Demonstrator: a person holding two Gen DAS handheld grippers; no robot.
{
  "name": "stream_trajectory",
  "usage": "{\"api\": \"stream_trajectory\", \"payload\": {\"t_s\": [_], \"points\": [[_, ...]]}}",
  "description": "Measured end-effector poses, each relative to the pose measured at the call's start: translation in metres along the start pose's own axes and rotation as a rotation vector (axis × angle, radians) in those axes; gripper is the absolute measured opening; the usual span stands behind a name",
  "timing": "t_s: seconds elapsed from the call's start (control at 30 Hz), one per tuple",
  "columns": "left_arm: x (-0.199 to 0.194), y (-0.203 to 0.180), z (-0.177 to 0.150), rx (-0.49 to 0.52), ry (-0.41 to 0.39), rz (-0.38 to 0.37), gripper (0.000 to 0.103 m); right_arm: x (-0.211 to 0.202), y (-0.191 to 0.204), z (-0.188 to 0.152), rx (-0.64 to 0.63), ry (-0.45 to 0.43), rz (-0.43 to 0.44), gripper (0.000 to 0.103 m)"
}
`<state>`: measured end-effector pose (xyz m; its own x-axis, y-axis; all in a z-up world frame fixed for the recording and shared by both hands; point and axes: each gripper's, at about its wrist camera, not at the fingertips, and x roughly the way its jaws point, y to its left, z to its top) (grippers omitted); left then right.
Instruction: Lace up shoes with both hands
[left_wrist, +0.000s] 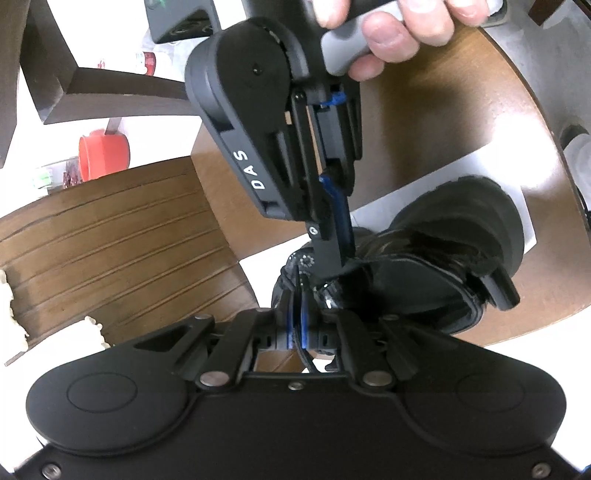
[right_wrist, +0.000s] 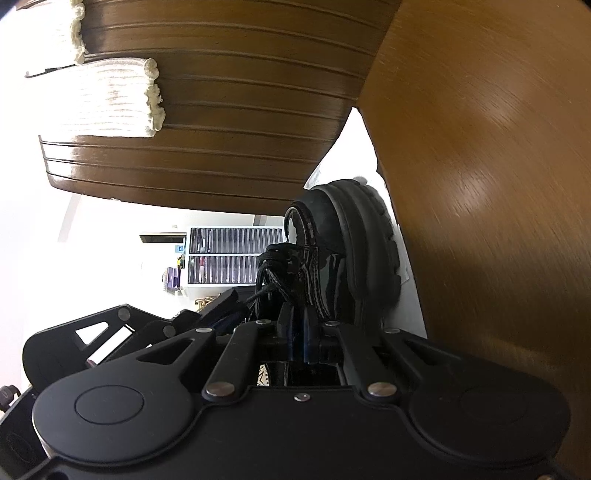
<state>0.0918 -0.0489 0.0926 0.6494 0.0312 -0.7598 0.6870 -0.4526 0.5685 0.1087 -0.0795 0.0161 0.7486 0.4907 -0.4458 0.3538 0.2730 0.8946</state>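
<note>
Black glossy shoe (left_wrist: 424, 273) lies on a wooden table (left_wrist: 443, 122) as left gripper (left_wrist: 304, 314) and right gripper (left_wrist: 334, 258), jaws pressed together, meet at its laces (right_wrist: 273, 273)

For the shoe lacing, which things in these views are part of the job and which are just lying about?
Part of the job:
- black shoe
- black laces
- left gripper, shut
- right gripper, shut, at the lacing

Lying about:
- red container
- wooden chair
- cream cloth
- white drawer cabinet
</note>
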Motion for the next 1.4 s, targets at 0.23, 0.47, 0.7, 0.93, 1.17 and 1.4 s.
{"api": "stream_trajectory", "payload": {"t_s": [0.23, 0.47, 0.7, 0.93, 1.17, 1.4], "points": [[0.004, 0.0, 0.005, 0.012, 0.018, -0.014, 0.006, 0.0, 0.0, 0.0, -0.002, 0.0, 0.0, 0.003], [0.011, 0.002, 0.008, 0.016, 0.019, -0.027, 0.006, 0.0, 0.001, 0.0, -0.002, 0.001, -0.001, 0.003], [0.026, 0.009, 0.011, 0.017, 0.021, -0.035, 0.006, 0.002, 0.002, -0.001, -0.002, 0.0, -0.002, 0.003], [0.031, 0.012, 0.017, 0.017, 0.013, -0.03, 0.006, 0.0, 0.003, -0.001, -0.004, 0.0, -0.004, 0.003], [0.036, 0.017, 0.021, 0.015, 0.011, -0.027, 0.006, 0.0, 0.003, 0.0, -0.009, 0.002, -0.003, 0.003], [0.042, 0.02, 0.026, 0.034, 0.016, -0.023, 0.006, -0.001, 0.005, 0.0, -0.026, -0.001, -0.014, 0.003]]}}
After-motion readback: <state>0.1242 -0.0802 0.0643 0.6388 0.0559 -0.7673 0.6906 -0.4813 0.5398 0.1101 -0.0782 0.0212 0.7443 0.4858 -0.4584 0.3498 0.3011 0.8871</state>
